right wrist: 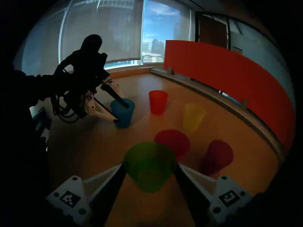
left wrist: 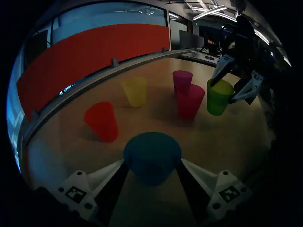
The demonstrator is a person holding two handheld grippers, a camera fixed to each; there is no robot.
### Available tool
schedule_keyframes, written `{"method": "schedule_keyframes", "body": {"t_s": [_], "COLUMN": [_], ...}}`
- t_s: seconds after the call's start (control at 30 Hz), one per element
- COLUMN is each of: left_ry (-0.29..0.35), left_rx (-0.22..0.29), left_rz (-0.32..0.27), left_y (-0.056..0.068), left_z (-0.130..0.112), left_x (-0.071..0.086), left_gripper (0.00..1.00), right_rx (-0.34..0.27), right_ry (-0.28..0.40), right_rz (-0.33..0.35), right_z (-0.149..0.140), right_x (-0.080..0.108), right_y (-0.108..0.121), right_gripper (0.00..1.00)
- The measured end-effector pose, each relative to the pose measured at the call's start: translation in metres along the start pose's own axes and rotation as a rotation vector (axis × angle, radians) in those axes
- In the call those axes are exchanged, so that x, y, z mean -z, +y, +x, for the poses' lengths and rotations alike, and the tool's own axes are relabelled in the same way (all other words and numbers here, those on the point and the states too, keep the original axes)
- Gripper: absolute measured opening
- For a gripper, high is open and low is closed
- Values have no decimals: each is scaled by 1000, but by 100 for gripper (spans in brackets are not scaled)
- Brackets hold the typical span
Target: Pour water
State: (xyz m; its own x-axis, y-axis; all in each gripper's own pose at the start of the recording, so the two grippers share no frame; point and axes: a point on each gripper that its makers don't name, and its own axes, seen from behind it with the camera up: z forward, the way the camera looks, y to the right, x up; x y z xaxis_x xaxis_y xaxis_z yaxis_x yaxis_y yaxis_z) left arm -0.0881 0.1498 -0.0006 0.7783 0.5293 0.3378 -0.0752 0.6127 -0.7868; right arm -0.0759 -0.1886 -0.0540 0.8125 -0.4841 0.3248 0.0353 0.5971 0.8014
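Inspecting the work surface: a wooden table (left wrist: 227,140) with a smooth tan top, bounded along one edge by a long red partition (left wrist: 94,56) on a grey rail. Beyond the partition's far end, the right gripper view shows a tall window (right wrist: 163,30) with sky and city buildings, and a drawn blind (right wrist: 102,34) beside it. The left gripper view shows ceiling light strips (left wrist: 208,11) above the partition's other end. Along the partition's foot, apart from one another, stand a red cup (left wrist: 101,121), a yellow cup (left wrist: 135,90) and a magenta cup (left wrist: 182,81). A second magenta cup (left wrist: 189,101) stands just beside the first, farther from the partition. Farthest from the partition, the left gripper (left wrist: 152,162) has its jaws clenched on the blue cup (left wrist: 152,157), and the right gripper (right wrist: 150,170) grasps the green cup (right wrist: 150,164). Whether either cup holds water cannot be told. The only markings are black-and-white square markers (left wrist: 75,194) on the gripper fingers.
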Motion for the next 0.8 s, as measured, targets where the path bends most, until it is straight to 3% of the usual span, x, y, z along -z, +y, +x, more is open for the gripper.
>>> {"method": "schedule_keyframes", "body": {"t_s": [0.8], "left_ry": [-44], "left_rx": [-26], "left_rz": [-12], "left_y": [4], "left_z": [-15], "left_x": [-3], "left_gripper": [85], "right_rx": [-16], "right_ry": [-33], "right_rz": [-8], "right_z": [-24], "right_x": [-5], "right_y": [2], "right_gripper": [91]}}
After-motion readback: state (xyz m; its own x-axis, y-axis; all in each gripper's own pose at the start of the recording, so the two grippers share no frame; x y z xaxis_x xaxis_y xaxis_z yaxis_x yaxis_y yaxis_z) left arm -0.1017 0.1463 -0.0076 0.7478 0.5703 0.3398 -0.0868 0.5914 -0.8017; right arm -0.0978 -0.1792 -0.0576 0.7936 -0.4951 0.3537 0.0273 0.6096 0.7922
